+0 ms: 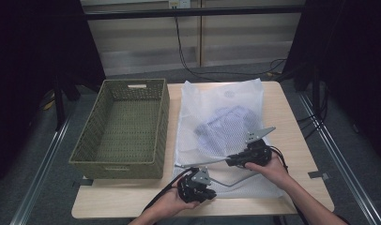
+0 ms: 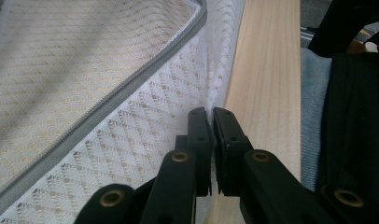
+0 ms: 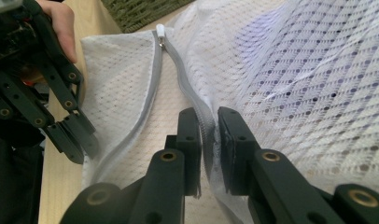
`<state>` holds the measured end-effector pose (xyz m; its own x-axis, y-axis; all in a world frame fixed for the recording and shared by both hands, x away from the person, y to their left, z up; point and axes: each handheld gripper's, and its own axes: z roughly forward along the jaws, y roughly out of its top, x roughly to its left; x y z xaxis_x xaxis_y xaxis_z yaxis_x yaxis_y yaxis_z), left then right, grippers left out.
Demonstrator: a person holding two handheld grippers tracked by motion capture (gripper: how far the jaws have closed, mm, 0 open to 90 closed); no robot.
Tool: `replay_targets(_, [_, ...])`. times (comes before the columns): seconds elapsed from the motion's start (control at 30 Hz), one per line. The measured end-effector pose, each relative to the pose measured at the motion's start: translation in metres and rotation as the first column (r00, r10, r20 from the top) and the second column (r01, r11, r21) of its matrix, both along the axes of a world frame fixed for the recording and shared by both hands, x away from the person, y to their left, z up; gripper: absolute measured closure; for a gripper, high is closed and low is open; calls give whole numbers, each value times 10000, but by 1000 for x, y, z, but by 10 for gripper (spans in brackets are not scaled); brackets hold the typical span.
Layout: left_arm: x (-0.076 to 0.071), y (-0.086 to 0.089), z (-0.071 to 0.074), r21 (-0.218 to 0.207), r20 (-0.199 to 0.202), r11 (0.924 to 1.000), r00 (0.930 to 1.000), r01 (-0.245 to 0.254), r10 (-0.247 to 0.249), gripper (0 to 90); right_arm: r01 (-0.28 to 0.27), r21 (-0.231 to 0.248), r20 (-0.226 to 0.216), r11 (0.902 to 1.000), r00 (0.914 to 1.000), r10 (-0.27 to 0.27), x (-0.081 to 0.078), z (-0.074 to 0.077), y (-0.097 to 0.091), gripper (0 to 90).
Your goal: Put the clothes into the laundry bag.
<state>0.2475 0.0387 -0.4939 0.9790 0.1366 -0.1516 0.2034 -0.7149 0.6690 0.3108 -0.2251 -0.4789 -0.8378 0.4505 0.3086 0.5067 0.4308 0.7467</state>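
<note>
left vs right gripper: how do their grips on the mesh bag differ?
The left gripper pinches the mesh bag at its plain corner edge by the table edge; the right gripper holds the grey zipper edge of the opening. In the high view the left gripper sits nearer the person, the right farther in, over the bag. The left jaws look pressed tight; the right jaws show a slight gap around the fabric. Both hold the same bag.
</note>
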Motion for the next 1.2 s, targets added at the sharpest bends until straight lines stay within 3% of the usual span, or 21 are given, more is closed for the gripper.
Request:
replay_targets(0.07, [0,0,-1,-94,-80,10000,10000,-32,31,863,30,-75,-71,10000,10000,-30,0,-2,0,777])
replay_targets(0.1, [1,1,1,227,47,9997,10000,-76,75,862,24,-144,-45,9999,10000,-25,1,-3,0,763])
replay_targets(0.17, [0,0,-2,-189,-170,9997,9997,-185,182,862,8,-172,-89,9999,10000,-10,0,-3,1,725])
replay_targets(0.23, [1,1,1,245,-125,9994,9996,-251,254,856,26,-103,-33,9999,10000,-27,0,-1,1,680])
replay_targets(0.37, [1,1,0,-138,-333,9996,9991,-251,247,803,196,243,230,9995,9995,-201,-5,10,-5,583])
replay_targets(0.43, [3,5,6,-169,-173,9997,9997,-203,200,785,470,428,328,9980,9983,-484,-9,16,-10,550])
replay_targets(0.5, [3,9,13,-637,-189,9969,9988,-472,461,775,636,590,511,9962,9965,-666,-13,23,-18,550])
replay_targets(0.57, [5,19,22,-975,-197,9900,9947,-1020,1006,775,820,680,571,9943,9947,-859,-17,28,-26,590])
replay_targets(0.67, [6,40,29,-1140,82,9776,9838,-1771,1792,785,1102,606,581,9921,9918,-1138,-26,29,-47,706])
replay_targets(0.7, [7,46,29,-1111,67,9757,9816,-1890,1909,799,1230,503,523,9911,9907,-1256,-29,28,-53,748])
replay_targets(0.8, [6,65,25,-366,352,9743,9741,-2222,2235,857,1534,266,373,9878,9873,-1543,-36,22,-72,836])
replay_targets(0.93, [8,82,19,-336,225,9604,9604,-2767,2776,866,1814,-203,170,9832,9833,-1811,-39,10,-86,893])
replay_targets(1.03, [14,82,18,-210,369,9585,9579,-2842,2848,865,1779,-718,-19,9814,9839,-1785,-36,-3,-86,900])
replay_targets(1.13, [15,77,13,106,479,9603,9594,-2788,2780,858,1589,-1174,-82,9803,9869,-1610,-35,-8,-81,900])
replay_targets(1.17, [16,77,13,231,518,9645,9637,-2632,2618,856,1494,-1243,-95,9809,9884,-1517,-35,-10,-79,900])
replay_targets(1.2, [15,76,12,175,494,9635,9627,-2671,2660,854,1432,-1386,-97,9800,9893,-1459,-35,-10,-79,900])
